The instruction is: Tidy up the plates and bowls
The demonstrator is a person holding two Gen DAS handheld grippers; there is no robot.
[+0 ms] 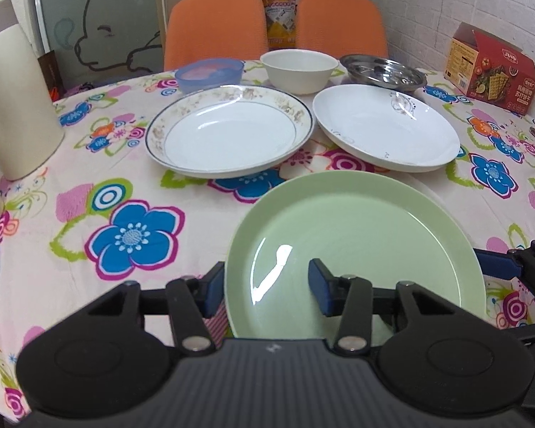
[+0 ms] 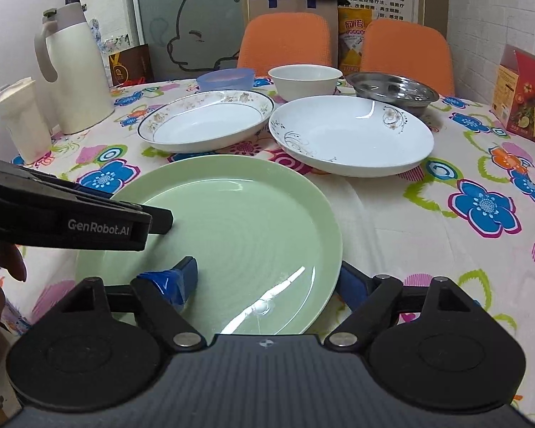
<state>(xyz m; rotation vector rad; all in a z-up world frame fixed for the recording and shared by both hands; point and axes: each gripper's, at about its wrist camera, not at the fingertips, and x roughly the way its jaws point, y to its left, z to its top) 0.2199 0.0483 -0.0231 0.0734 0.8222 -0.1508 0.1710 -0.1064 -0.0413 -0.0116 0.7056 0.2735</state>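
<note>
1. Green plate [image 1: 356, 242] sits at the near table edge; its closest rim is cut off behind both grippers.
2. Left gripper [image 1: 265, 287] straddles the plate's left rim, jaws spread, not clamped.
3. Right gripper [image 2: 271, 283] likewise on the right rim, though actual contact is hard to make out.

The worktop [image 2: 392, 214] wore a white cloth printed with bright flowers. A green plate [image 2: 239, 221] lay nearest. Beyond it sat a gold-rimmed plate [image 2: 203, 121] on the left and a white plate with a dark swirl pattern [image 2: 349, 135] on the right. Farther back stood a blue bowl [image 2: 226, 78], a white bowl [image 2: 305, 80] and a steel dish [image 2: 392, 91]. Two cream jugs [image 2: 78, 71] stood far left, a red box [image 2: 528, 100] far right.
</note>
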